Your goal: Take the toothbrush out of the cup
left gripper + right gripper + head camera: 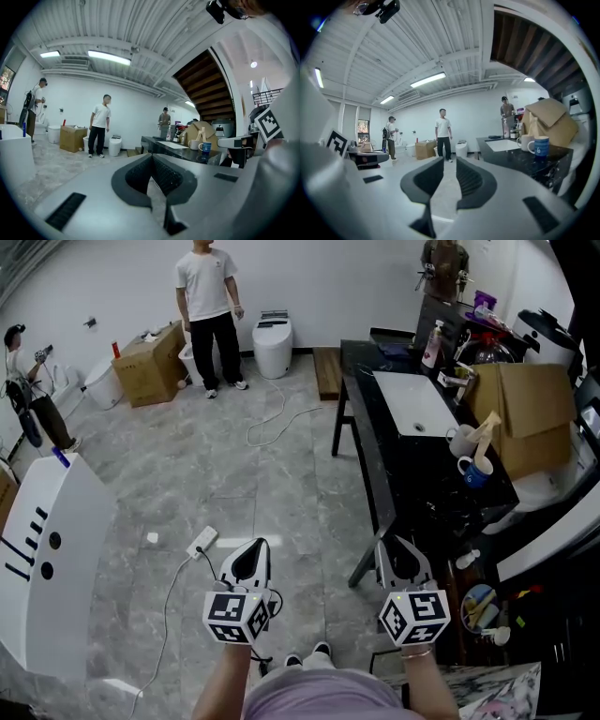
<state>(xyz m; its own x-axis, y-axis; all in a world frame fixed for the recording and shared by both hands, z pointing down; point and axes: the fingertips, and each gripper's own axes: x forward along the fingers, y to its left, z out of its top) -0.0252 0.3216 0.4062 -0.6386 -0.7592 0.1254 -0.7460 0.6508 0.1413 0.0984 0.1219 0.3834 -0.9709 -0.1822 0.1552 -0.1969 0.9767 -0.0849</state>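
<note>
Black tabletop (373, 470) is seen ahead-right; the upright pale toothbrush (487, 432) in a white ceramic cup (459, 441) is judged nearer the empty, narrowly parted right hand-held gripper (398, 546).

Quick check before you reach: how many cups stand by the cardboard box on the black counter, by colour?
White cup: 1
Blue cup: 1
Total: 2

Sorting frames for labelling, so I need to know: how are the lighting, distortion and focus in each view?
Head view: even, soft light, sharp, walls bowed at the edges, black counter swallows detail. Left gripper view: heavy fisheye, dark round border, ceiling lamp blown out. Right gripper view: same fisheye, cardboard box crisp.
</note>
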